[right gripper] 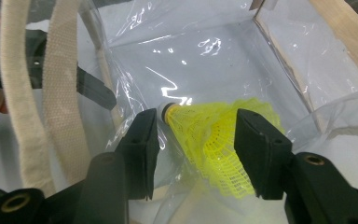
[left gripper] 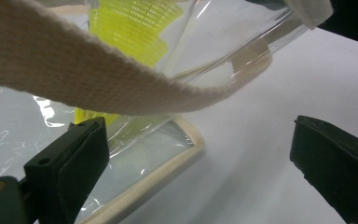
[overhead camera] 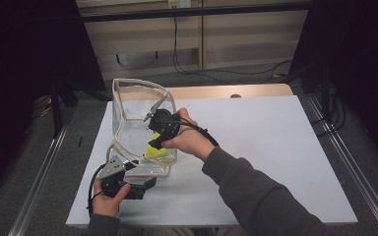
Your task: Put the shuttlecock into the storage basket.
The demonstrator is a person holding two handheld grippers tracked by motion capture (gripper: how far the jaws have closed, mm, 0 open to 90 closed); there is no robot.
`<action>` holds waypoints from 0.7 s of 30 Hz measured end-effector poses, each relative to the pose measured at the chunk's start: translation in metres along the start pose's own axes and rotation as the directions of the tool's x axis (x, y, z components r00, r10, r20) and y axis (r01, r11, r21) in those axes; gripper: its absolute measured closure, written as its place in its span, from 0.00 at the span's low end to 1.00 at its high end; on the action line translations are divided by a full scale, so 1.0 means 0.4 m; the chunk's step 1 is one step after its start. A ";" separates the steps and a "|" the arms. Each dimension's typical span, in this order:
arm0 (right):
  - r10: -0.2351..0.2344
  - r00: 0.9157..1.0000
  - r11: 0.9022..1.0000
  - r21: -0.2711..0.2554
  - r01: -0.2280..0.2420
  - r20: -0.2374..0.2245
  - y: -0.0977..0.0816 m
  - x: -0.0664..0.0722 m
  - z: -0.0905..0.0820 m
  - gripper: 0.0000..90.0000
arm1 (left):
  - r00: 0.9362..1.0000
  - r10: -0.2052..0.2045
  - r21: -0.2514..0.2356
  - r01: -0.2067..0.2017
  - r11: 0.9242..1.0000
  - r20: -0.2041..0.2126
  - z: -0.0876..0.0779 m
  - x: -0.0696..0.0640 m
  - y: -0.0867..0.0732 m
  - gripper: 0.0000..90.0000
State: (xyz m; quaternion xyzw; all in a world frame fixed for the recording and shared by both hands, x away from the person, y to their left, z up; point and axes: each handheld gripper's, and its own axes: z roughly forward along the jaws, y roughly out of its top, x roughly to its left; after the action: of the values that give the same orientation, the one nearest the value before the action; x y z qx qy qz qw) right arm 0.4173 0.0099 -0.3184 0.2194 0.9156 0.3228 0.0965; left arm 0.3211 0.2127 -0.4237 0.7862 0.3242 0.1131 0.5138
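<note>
right gripper view: yellow shuttlecock (right gripper: 214,135) lies inside the clear bag (right gripper: 205,56), long axis slanting, cork toward the upper left. right gripper (right gripper: 196,144) fingers parted around it, released, not pressing. left gripper (left gripper: 196,158) fingers spread wide, holding nothing, beside the bag on the desk (left gripper: 270,93).

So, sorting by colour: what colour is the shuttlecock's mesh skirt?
Bright yellow mesh skirt, clearest in the right gripper view.

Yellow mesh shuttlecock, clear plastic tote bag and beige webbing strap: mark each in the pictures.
Yellow mesh shuttlecock (right gripper: 214,135), right gripper view, on its netted skirt.
Clear plastic tote bag (overhead camera: 128,105), high view, on its transparent side wall.
Beige webbing strap (left gripper: 74,79), left gripper view, on the woven band's middle.
</note>
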 end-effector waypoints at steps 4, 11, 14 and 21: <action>0.014 1.000 1.000 -0.014 -0.014 -0.013 -0.005 -0.006 -0.018 0.51 | 1.000 0.003 0.002 -0.003 1.000 -0.002 0.000 0.000 0.001 0.05; 0.026 0.999 0.999 -0.046 -0.027 -0.025 -0.016 -0.016 -0.049 0.46 | 1.000 0.001 0.000 -0.001 1.000 -0.003 0.001 -0.001 0.000 0.05; 0.034 0.999 0.998 -0.060 -0.036 -0.035 -0.018 -0.017 -0.062 0.43 | 1.000 0.002 0.001 -0.002 1.000 -0.002 0.001 -0.001 0.001 0.05; 0.042 0.998 0.996 -0.077 -0.047 -0.054 -0.026 -0.021 -0.089 0.37 | 1.000 0.002 0.000 -0.002 1.000 0.000 0.000 -0.001 0.002 0.05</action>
State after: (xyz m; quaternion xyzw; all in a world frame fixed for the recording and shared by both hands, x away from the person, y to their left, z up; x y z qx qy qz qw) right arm 0.4097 -0.0206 -0.2971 0.2273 0.8993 0.3663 0.0739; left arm 0.3209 0.2122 -0.4230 0.7866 0.3235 0.1135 0.5136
